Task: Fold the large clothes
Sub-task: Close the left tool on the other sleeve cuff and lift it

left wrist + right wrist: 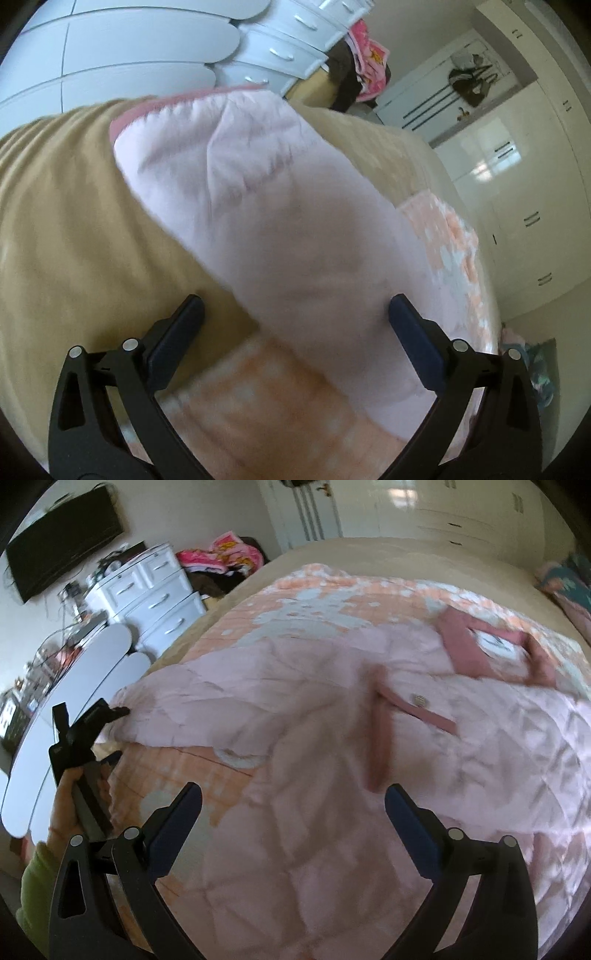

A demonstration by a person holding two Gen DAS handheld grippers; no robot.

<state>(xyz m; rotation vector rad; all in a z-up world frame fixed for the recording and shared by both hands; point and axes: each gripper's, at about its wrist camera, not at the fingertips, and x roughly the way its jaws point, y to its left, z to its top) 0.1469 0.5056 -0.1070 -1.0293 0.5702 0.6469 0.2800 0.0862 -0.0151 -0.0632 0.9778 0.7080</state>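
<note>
Pink quilted fabric is filling both views: we are looking at a pale pink padded jacket lying spread across an orange-and-white patterned blanket on the bed, its darker pink collar and front trim facing up. We are holding the right gripper above the jacket's lower part with its fingers spread wide, gripping nothing. We are holding the left gripper at one sleeve, which is stretching away over the beige bedsheet; its fingers are standing apart on either side of the sleeve end, not clamping it. A white chest of drawers is standing beside the bed.
</note>
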